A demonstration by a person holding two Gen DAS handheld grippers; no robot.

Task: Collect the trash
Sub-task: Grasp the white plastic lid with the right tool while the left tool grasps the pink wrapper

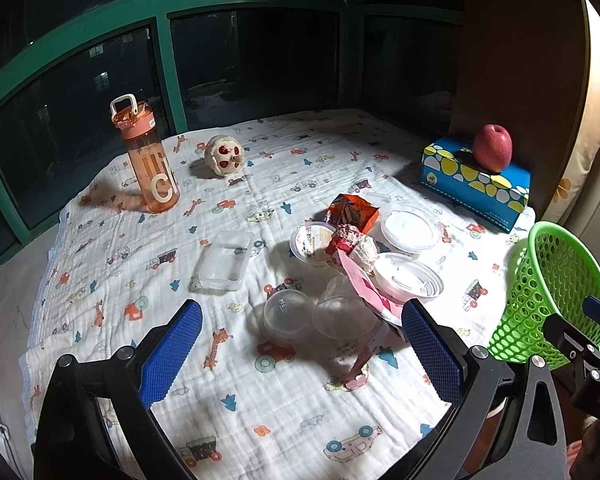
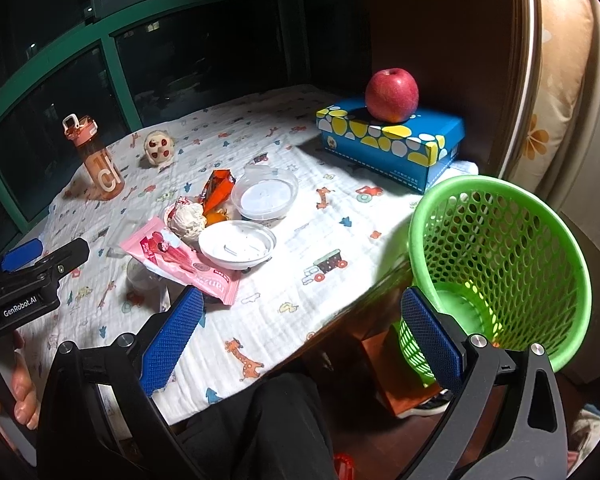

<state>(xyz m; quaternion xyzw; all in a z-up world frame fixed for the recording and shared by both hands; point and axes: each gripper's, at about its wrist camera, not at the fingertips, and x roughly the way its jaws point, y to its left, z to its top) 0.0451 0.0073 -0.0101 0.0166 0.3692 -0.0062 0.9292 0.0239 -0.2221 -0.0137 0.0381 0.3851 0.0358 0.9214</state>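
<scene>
A heap of trash lies mid-table on a cartoon-print cloth, straight ahead of and just beyond the left gripper [image 1: 302,354], whose blue jaws are spread wide and hold nothing. Nearest is a pink wrapper [image 1: 366,286], long and flat, its length running toward the gripper. Behind it sit a crumpled paper ball [image 1: 362,250], clear plastic cups [image 1: 288,312] and white lids [image 1: 408,276]. The right gripper [image 2: 302,350], also spread and unloaded, hangs over the table's near edge, beside a green mesh basket [image 2: 500,256]. The left looks closer to the heap.
</scene>
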